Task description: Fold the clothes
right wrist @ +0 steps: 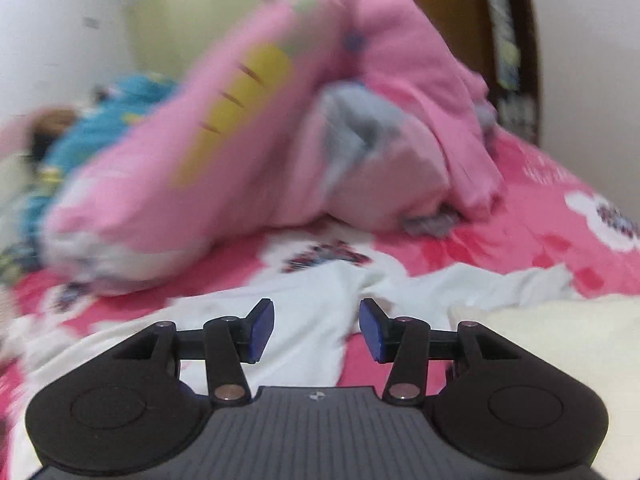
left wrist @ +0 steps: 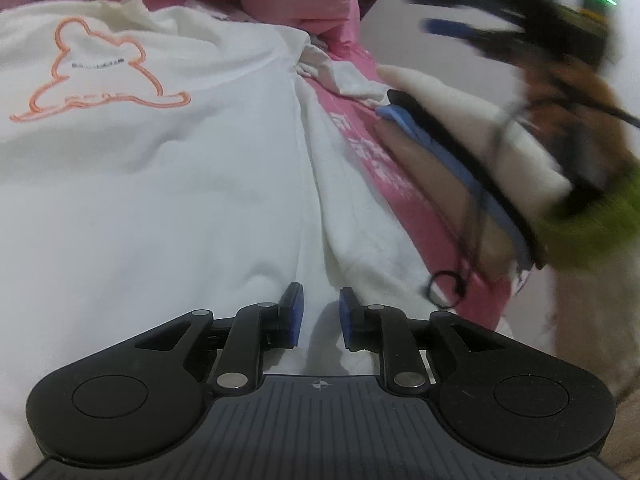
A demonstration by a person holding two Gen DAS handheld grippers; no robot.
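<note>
A white top (left wrist: 180, 160) with an orange bear outline (left wrist: 92, 76) lies spread on a bed's pink sheet (left wrist: 368, 148). My left gripper (left wrist: 320, 296) hovers low over the top's near part, open by a small gap, with nothing between its blue pads. In the left wrist view my right gripper (left wrist: 424, 10) is a blur at the upper right, held by a hand (left wrist: 460, 120) with a green sleeve (left wrist: 592, 220). In its own view the right gripper (right wrist: 316, 308) is open and empty above a rumpled edge of the white top (right wrist: 320, 280).
A heaped pink quilt (right wrist: 240, 140) with a yellow carrot print fills the bed behind the top. The pink flowered sheet (right wrist: 520, 240) runs off to the right. A cream cloth or pillow (right wrist: 540, 340) lies at the near right. Blue patterned fabric (right wrist: 100, 120) sits far left.
</note>
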